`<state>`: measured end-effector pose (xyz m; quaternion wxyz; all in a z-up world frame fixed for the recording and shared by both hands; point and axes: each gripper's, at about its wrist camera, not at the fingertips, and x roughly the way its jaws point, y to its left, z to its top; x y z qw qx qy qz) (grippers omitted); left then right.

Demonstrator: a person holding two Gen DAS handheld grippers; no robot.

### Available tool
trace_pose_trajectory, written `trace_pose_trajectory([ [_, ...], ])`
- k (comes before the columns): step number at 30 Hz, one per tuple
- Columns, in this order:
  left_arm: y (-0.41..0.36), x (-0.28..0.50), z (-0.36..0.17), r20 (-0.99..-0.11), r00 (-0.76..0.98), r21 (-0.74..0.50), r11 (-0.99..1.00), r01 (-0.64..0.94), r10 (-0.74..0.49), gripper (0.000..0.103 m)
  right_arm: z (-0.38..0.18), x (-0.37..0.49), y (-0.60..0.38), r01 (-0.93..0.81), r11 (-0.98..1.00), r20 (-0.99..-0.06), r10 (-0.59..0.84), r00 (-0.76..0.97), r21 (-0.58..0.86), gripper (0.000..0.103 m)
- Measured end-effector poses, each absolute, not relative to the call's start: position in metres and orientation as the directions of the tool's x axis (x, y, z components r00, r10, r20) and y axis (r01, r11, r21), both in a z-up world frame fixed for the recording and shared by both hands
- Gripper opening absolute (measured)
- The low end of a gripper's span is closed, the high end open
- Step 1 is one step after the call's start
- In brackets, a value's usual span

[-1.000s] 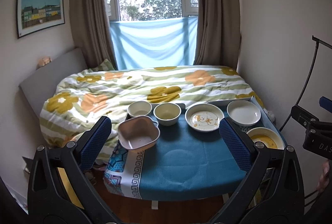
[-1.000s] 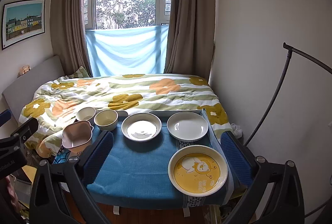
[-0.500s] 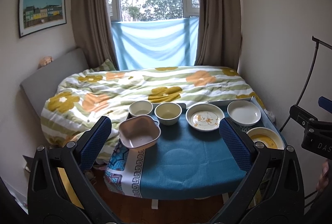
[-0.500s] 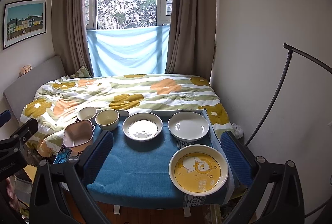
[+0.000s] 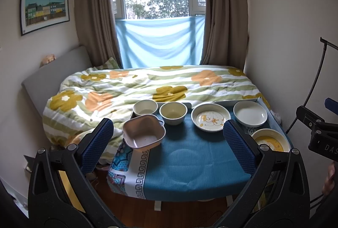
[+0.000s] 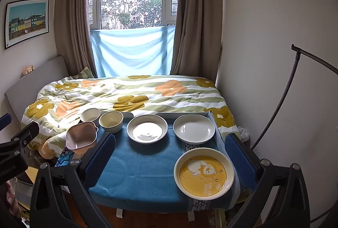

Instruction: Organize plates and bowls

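Note:
On a small table under a blue cloth (image 5: 186, 156) sit a pink square bowl (image 5: 143, 134), a white bowl (image 5: 145, 107), a cream bowl (image 5: 173, 112), a cartoon plate (image 5: 210, 117), a plain white plate (image 5: 250, 113) and a yellow bear plate (image 6: 203, 173). My left gripper (image 5: 168, 144) hangs open in front of the table, holding nothing. My right gripper (image 6: 168, 158) is open too, above the table's front, with the yellow plate near its right finger. In the right wrist view the pink bowl (image 6: 81, 137) overhangs the left corner.
A bed with a flowered quilt (image 5: 147, 86) lies right behind the table. Walls close in on both sides, and a black lamp stand (image 6: 281, 101) curves up at the right. Wooden floor (image 5: 186, 213) shows under the table's front edge.
Both views have shifted only slightly; the table and dishes sit a touch higher and closer in frame. No dish has moved and both grippers stay open.

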<state>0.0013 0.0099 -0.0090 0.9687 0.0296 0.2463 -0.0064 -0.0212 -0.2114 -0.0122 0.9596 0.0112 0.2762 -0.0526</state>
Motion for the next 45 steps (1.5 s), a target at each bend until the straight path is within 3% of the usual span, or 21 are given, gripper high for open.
trace_pose_trajectory([
  [37, 0.012, 0.002, -0.007, -0.480, 0.878, 0.055, 0.998, 0.027, 0.003, 0.103, -0.011, -0.022, -0.210, 0.104, 0.995, -0.528, -0.089, 0.845, -0.003, 0.103],
  [45, 0.000, 0.014, -0.003, -0.483, 0.874, 0.074, 0.993, 0.095, -0.047, 0.103, -0.007, -0.027, -0.221, 0.167, 0.986, -0.535, -0.137, 0.834, 0.008, 0.103],
])
